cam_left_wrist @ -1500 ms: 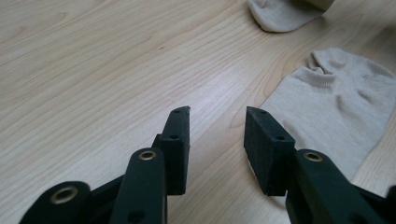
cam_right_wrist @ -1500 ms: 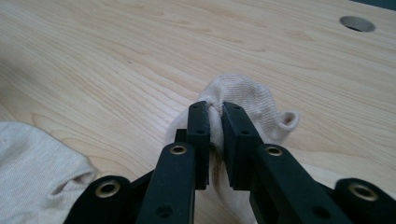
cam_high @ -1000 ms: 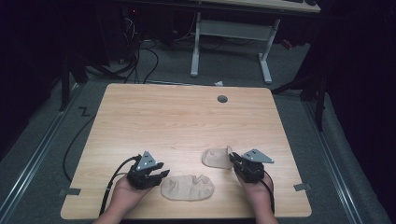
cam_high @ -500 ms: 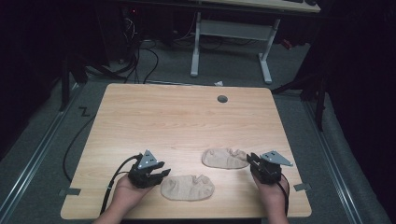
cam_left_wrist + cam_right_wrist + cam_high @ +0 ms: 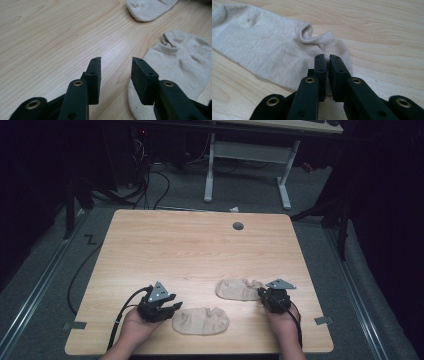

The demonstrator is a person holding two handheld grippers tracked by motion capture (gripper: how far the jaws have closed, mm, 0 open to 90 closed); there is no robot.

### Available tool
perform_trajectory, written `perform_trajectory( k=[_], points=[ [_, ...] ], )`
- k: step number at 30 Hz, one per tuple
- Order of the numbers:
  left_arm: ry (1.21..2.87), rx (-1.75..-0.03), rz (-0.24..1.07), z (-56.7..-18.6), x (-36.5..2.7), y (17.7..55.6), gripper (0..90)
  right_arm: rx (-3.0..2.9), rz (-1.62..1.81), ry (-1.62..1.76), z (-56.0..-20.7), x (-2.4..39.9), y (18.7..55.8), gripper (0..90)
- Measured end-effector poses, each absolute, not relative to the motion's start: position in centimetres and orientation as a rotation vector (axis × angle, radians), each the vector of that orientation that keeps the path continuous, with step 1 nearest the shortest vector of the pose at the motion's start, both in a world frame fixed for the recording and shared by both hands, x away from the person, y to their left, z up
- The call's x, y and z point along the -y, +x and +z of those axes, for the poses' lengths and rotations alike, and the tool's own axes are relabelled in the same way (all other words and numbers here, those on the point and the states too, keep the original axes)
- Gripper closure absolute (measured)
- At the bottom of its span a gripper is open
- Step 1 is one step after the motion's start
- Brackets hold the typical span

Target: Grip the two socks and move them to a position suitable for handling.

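Socks, beige, ankle-cut — two counted, both flat on the wooden surface near its front edge. Far sock lay to the right; near sock lay centre-front. Grippers, two. Right gripper had just been closing, jaws nearly together on the far sock's cuff edge, fabric pinched between. Left gripper stood half wide, holding nothing, just beside the near sock's toe. Judged best practice: secure a full fold of cuff before lifting — a thin edge could slip
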State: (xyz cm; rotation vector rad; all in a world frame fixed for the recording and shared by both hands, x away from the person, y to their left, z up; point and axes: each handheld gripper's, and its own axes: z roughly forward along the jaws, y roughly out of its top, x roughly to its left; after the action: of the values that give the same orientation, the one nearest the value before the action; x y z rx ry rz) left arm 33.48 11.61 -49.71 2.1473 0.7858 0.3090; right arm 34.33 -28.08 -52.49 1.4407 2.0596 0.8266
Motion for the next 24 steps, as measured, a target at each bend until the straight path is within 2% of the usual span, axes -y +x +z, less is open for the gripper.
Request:
perform_trajectory(
  k=[10, 24],
  points=[
    [2.137, -0.815, 0.306, -49.8, -12.3, 33.5, 60.1, -2.084, 0.836, 1.419, -52.5, 27.1, 34.6, 85.1],
    [2.115, -0.880, 0.338, -49.9, -14.5, 32.7, 60.0, -2.163, 0.846, 1.304, -52.6, 23.5, 35.6, 85.0]
  ],
)
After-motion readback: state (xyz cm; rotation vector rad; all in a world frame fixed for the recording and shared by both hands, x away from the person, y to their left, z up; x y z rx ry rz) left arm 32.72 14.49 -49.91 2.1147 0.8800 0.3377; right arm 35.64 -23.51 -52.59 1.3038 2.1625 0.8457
